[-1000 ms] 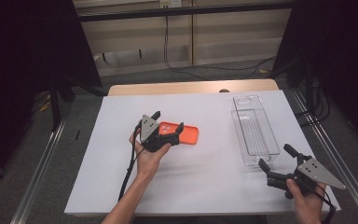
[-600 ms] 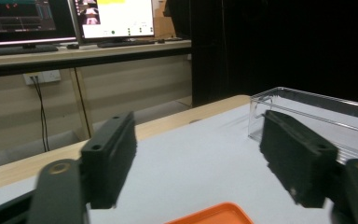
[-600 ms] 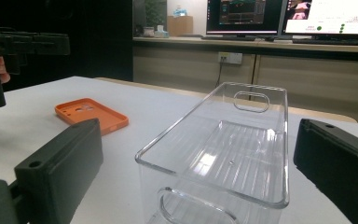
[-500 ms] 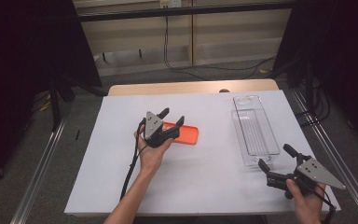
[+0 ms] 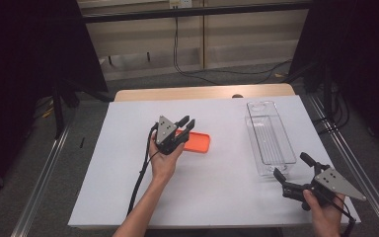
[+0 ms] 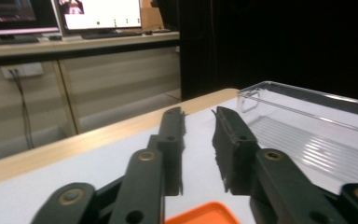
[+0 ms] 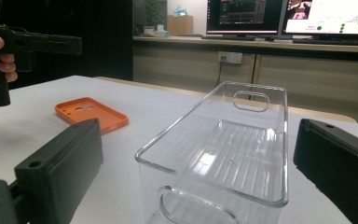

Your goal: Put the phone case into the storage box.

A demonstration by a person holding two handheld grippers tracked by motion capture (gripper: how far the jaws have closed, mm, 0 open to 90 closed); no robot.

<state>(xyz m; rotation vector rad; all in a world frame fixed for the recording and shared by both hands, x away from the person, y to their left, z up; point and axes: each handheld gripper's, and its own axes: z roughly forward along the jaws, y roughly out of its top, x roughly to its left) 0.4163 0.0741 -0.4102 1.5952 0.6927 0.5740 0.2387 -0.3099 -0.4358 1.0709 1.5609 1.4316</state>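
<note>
Holds the left gripper (image 5: 187, 122) just above the orange phone case (image 5: 200, 142), jaws just closing to a small gap on nothing, and the right gripper (image 5: 290, 165) wide open by the clear bin (image 5: 269, 143), with the case flat on the white table (image 5: 108, 187), not yet picked up.

Dim, even light; soft close-ups

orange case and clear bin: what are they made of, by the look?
Orange case: looks like matte plastic or silicone, since it has an even colour, no glare, and moulded cutouts; which of the two is unclear. Clear bin: likely rigid glossy plastic such as acrylic. It is see-through, with bright highlights on the rim, a ribbed floor and moulded handle slots.
</note>
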